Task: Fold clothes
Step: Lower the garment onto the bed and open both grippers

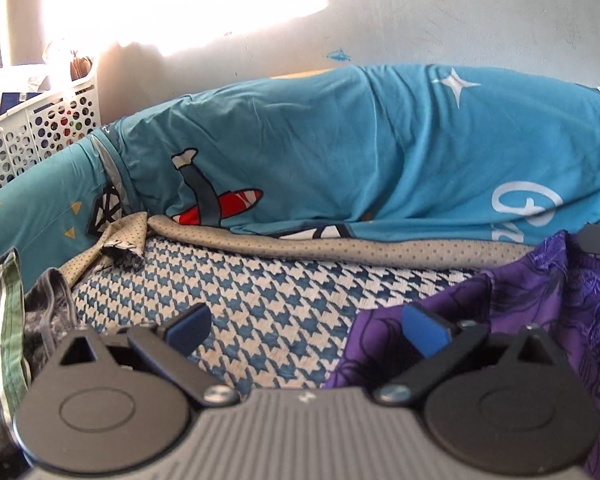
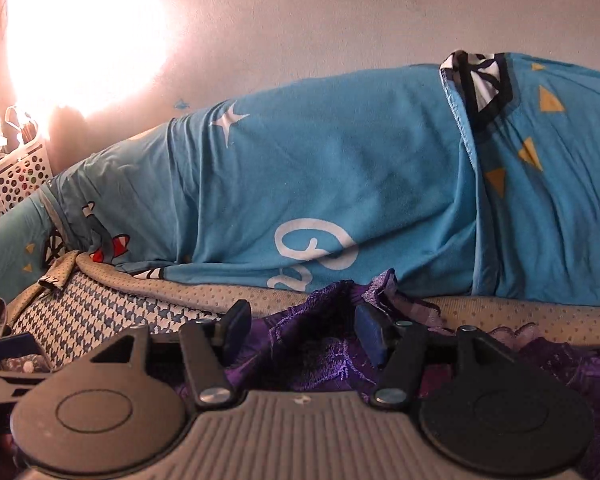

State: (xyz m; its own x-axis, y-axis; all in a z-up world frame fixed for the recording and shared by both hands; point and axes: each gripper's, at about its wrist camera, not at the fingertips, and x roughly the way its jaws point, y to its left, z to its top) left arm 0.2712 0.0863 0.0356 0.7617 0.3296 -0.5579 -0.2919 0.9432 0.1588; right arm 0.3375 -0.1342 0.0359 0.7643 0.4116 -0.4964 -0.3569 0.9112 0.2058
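The purple cloth [image 2: 312, 356] lies crumpled on the checked cover [image 1: 268, 312] in front of a long blue-covered bolster [image 1: 360, 152], with its bunched top edge right under the right gripper [image 2: 304, 332]. That gripper's jaws stand partly apart with the purple fabric between them, and I cannot see the pads pressing on it, so it looks released rather than pinched. The left gripper [image 1: 306, 330] is spread wide and holds nothing, one finger over the checked cover, the other over the cloth's edge. To fold well, I would first flatten the heap: pinch a single layer at two well-separated corners, not a bunch, and draw them apart until the edge runs straight. Embroidered fabric may snag, so lift rather than drag.
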